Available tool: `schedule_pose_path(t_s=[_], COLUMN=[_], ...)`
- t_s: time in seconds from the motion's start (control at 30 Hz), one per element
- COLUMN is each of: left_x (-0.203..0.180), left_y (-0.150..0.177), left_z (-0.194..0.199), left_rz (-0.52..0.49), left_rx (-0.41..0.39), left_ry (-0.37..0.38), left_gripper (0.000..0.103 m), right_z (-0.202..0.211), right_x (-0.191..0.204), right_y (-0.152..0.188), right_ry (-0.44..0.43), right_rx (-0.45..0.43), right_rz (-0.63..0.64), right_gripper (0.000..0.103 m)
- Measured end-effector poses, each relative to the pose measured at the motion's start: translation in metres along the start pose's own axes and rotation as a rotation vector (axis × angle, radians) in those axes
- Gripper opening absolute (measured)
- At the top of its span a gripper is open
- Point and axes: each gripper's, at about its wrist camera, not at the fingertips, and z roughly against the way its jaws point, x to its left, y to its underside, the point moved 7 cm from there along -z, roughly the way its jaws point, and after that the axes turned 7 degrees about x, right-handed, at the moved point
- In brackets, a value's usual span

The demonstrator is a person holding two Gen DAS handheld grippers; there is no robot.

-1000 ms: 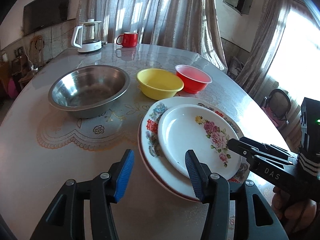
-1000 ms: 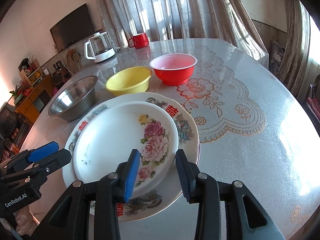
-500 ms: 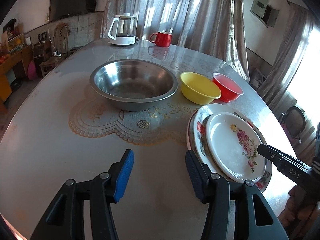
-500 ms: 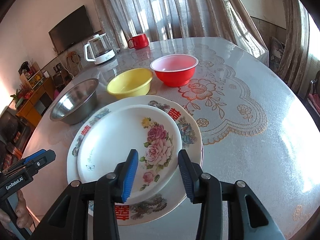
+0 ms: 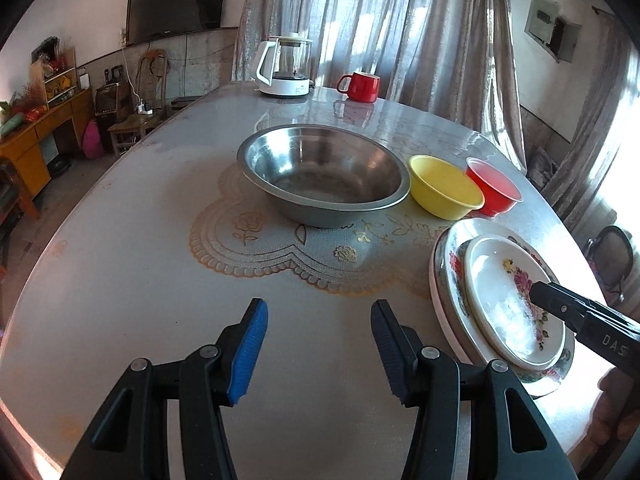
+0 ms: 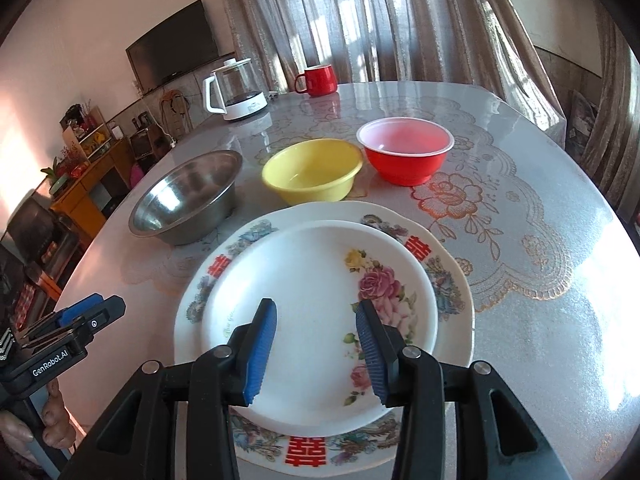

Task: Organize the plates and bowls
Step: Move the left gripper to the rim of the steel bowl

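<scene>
A small white floral plate (image 6: pixel 320 312) lies stacked on a larger patterned plate (image 6: pixel 448 280); both also show at the right of the left wrist view (image 5: pixel 500 292). Behind them stand a steel bowl (image 5: pixel 324 172), a yellow bowl (image 5: pixel 444 188) and a red bowl (image 5: pixel 494 192), also in the right wrist view: the steel bowl (image 6: pixel 188 196), the yellow bowl (image 6: pixel 312 172), the red bowl (image 6: pixel 406 152). My left gripper (image 5: pixel 318 344) is open and empty over bare table, left of the plates. My right gripper (image 6: pixel 316 344) is open, above the small plate's near part.
A white kettle (image 5: pixel 286 68) and a red mug (image 5: pixel 360 86) stand at the table's far edge. The table (image 5: pixel 120 280) is round with a lace-patterned cover. Chairs, a wooden cabinet and curtains surround it.
My left gripper has swung left, away from the plates, and now faces the steel bowl. My right gripper has opened a little wider over the small plate.
</scene>
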Motion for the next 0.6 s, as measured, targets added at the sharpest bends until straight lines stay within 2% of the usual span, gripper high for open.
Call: schedule_pose_path(t_s=[0.2, 0.37, 0.6], left_x=[0.016, 0.024, 0.033], left_y=[-0.005, -0.009, -0.011], left_z=[0.004, 0.007, 0.007], left_rz=[0.030, 0.025, 0.034], left_rx=[-0.024, -0.049, -0.050], left_ry=[-0.044, -0.092, -0.105], left_gripper=[0.055, 0.055, 0.055], right_z=[-0.013, -0.025, -0.039], right_x=[0.026, 0.040, 0.059], right_y=[-0.007, -0.016, -0.030], right_ry=[-0.082, -0.184, -0.257], right_rx=[0.033, 0.069, 0.100], right_rz=[0.033, 0.012, 0.004], right_gripper=[0.043, 0.043, 0.043])
